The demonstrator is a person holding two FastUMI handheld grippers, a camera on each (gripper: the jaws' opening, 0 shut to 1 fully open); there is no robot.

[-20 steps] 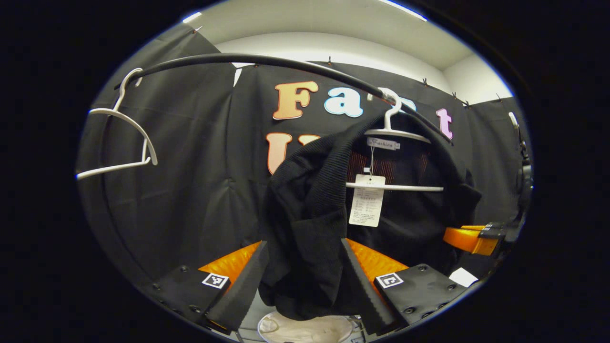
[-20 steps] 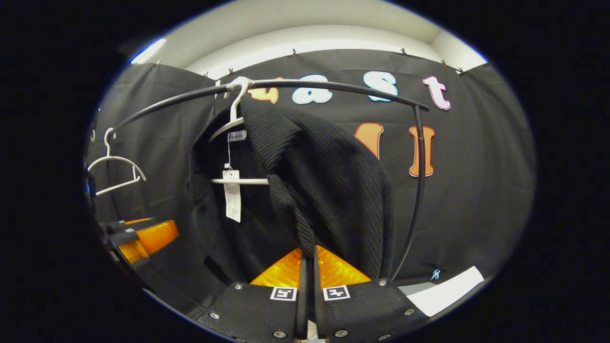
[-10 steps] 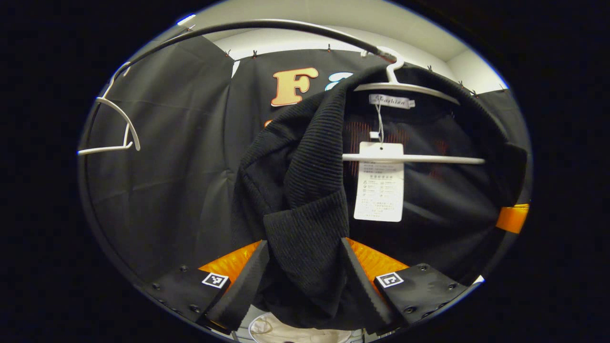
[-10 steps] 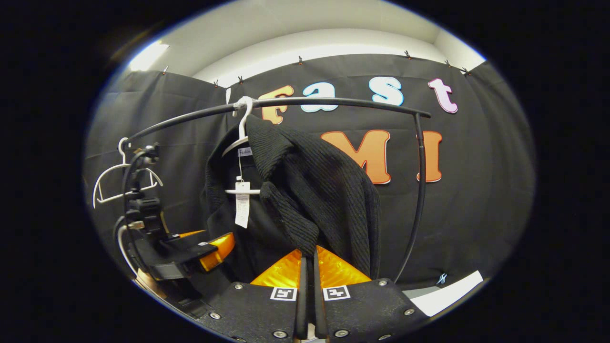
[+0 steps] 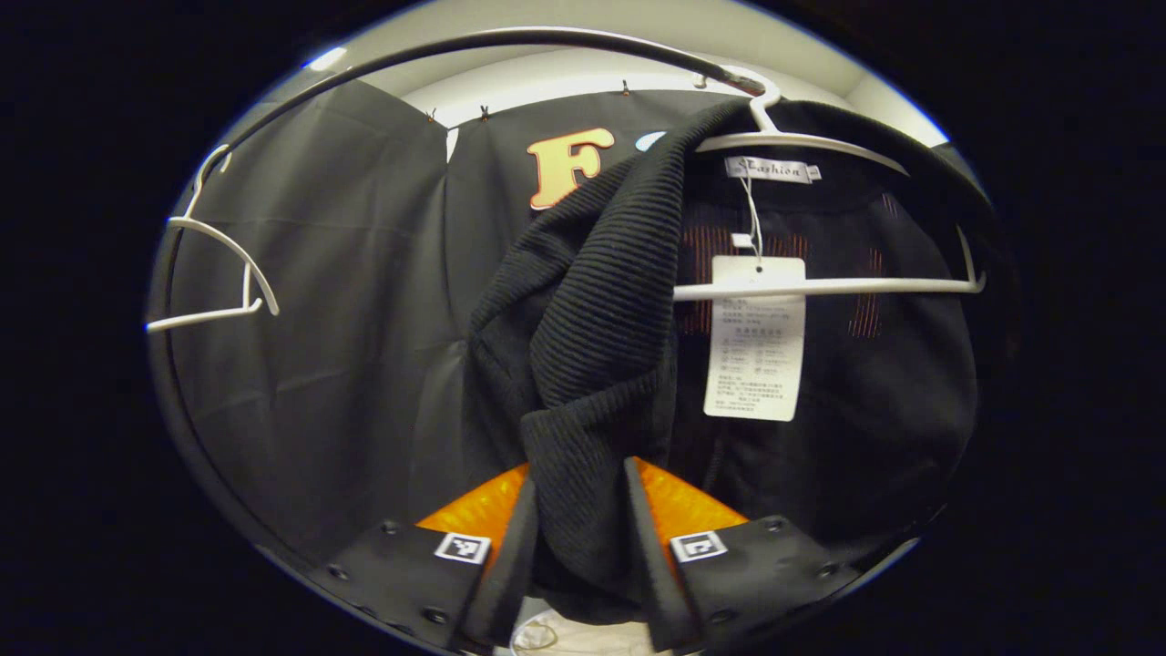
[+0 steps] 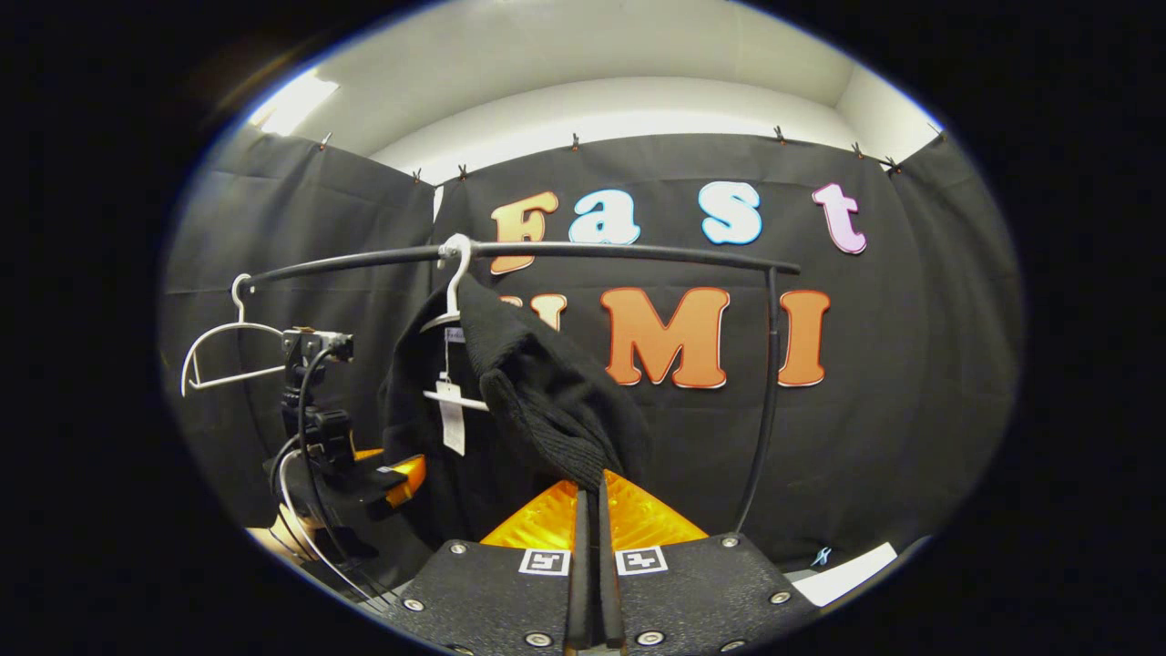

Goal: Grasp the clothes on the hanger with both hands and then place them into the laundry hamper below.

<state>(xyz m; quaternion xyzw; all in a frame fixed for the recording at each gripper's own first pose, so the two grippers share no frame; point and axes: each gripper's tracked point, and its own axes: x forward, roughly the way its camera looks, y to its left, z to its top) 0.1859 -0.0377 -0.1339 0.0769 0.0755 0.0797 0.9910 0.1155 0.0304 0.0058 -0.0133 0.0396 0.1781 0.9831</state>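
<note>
A black ribbed garment (image 5: 592, 310) is draped over a white hanger (image 5: 820, 284) that is hooked onto a dark curved rail (image 5: 510, 41) in front of the black cloth wall. A white paper tag (image 5: 754, 337) dangles on a string from the neck label and lies against the inside of the garment, just below the hanger's crossbar.

In the left gripper view, the left gripper (image 5: 579, 533) is closed on a bunched fold of the garment's front edge — the knit is pressed between both fingers and hangs down past them. A pale object is glimpsed beneath the fold, too little of it to be identified. A second white hanger (image 5: 214, 273), bare, is hung farther along the rail, well apart from the garment.

In the right gripper view, the right gripper (image 6: 592, 547) is clamped on the other front edge of the garment (image 6: 547, 401), the cloth being pinched at the fingertips with the fingers nearly together. The left gripper (image 6: 387, 478) is seen farther off to the left, at the garment's far edge, with cables above it. The bare hanger (image 6: 223, 351) is seen beyond it on the rail (image 6: 619, 252).
</note>
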